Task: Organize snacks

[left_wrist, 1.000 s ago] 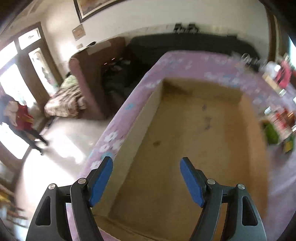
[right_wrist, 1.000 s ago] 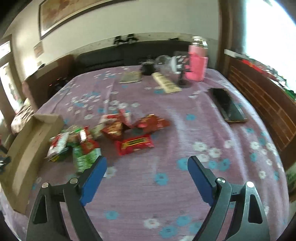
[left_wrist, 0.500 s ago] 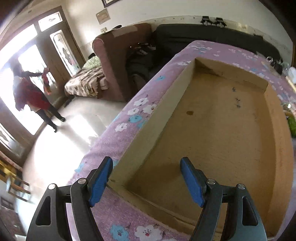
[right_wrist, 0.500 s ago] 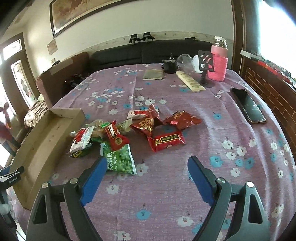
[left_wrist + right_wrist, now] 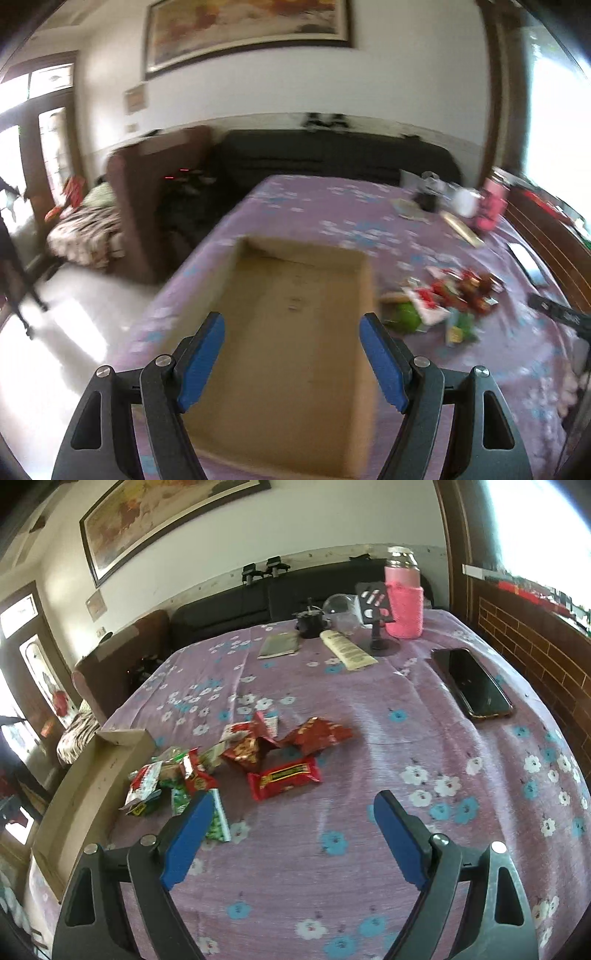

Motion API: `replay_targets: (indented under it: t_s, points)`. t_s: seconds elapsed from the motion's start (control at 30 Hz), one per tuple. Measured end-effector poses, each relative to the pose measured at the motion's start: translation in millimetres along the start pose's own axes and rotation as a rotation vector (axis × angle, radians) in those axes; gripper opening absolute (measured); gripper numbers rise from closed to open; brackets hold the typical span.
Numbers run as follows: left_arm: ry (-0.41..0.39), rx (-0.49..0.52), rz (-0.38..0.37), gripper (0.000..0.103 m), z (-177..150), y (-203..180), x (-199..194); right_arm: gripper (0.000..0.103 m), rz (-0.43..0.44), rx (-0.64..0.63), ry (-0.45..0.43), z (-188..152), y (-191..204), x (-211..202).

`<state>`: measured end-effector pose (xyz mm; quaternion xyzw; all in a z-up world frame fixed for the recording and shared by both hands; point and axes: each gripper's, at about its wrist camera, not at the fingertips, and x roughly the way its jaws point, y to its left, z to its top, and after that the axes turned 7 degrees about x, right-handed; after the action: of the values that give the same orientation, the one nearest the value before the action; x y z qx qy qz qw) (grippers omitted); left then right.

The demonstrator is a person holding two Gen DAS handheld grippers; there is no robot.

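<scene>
Hovering over the cardboard box (image 5: 295,332), the left gripper (image 5: 293,354) has its blue fingers (image 5: 201,356) spread wide with nothing between them. The box lies open on the desk (image 5: 369,849), which carries a purple flowered cloth, and its inside looks bare. In the left wrist view the pile of snack packets (image 5: 448,299) lies at about 2 o'clock from the box, just beside its right wall. The right gripper (image 5: 293,834) hangs above the cloth, fingers (image 5: 186,840) fully apart and holding nothing. In its view a red wrapped bar (image 5: 284,777) lies at 12 o'clock just beyond the fingertips, a green packet (image 5: 218,818) touches the left fingertip, and the box sits at 9 o'clock. A dark phone (image 5: 471,683) lies at 2 o'clock, well apart from the snacks.
</scene>
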<state>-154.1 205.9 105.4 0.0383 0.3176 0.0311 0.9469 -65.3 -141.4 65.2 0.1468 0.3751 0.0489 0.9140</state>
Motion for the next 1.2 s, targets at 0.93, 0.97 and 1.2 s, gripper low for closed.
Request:
replay_targets:
  t_s: [0.93,0.97,1.2]
  points:
    - [0.194,0.003,-0.275,0.068,39.2,-81.0,93.7,0.039,0.181,-0.156,0.272,-27.1,55.0,70.2]
    - [0.205,0.017,-0.275,0.068,42.7,-88.6,101.7,0.039,0.187,-0.148,0.263,-27.9,51.0,69.3]
    - [0.287,0.162,-0.185,0.053,46.4,-126.2,147.9,0.039,0.221,-0.15,0.217,-31.1,47.1,68.2]
